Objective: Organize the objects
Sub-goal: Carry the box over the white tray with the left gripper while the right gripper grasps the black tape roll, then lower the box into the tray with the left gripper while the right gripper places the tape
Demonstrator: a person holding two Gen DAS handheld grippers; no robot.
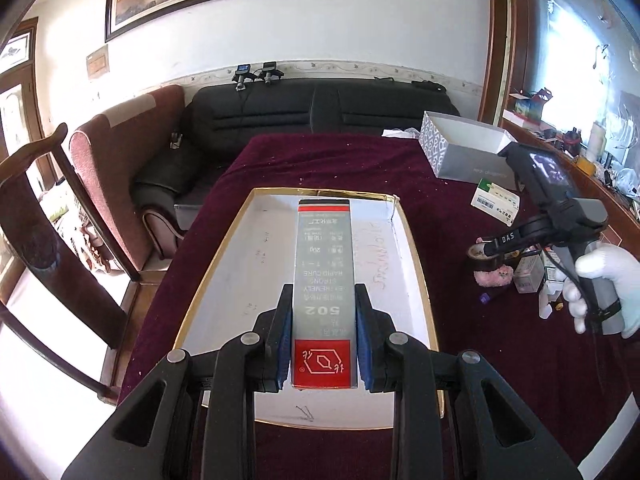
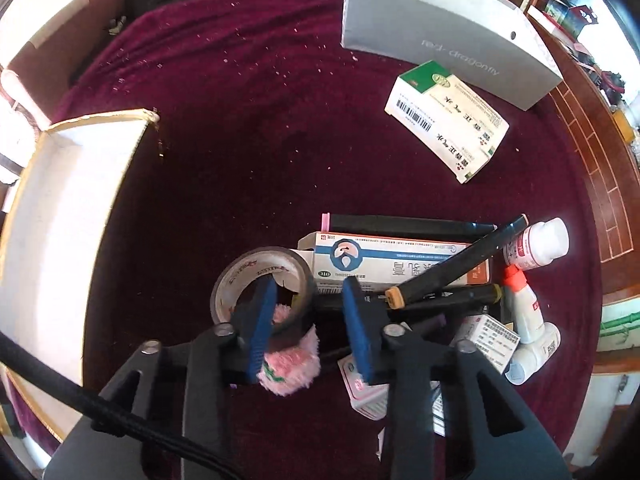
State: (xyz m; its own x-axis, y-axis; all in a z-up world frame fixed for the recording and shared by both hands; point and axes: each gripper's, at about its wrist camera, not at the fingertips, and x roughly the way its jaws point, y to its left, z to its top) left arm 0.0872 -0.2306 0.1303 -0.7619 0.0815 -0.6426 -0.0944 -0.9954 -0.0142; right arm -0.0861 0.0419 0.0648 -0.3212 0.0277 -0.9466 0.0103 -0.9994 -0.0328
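Observation:
My left gripper [image 1: 323,300] is shut on a long grey and red 502 glue box [image 1: 323,280], held over the shallow white gold-rimmed tray [image 1: 236,264]. My right gripper [image 2: 306,286] is open above a pile of objects. One finger is inside the ring of a dark tape roll [image 2: 244,268], the other finger is outside it. A pink fluffy ball [image 2: 294,364] lies under the roll. Beside them are a blue and white medicine box [image 2: 396,264], black markers [image 2: 452,264] and white bottles [image 2: 536,244]. The right gripper also shows in the left wrist view [image 1: 486,250].
A grey shoebox [image 2: 440,28] stands at the back right on the maroon cloth [image 2: 260,120], with a green and white medicine box [image 2: 448,120] in front of it. The tray also shows in the right wrist view [image 2: 60,220]. A black sofa [image 1: 320,112] and wooden chairs [image 1: 100,168] stand behind.

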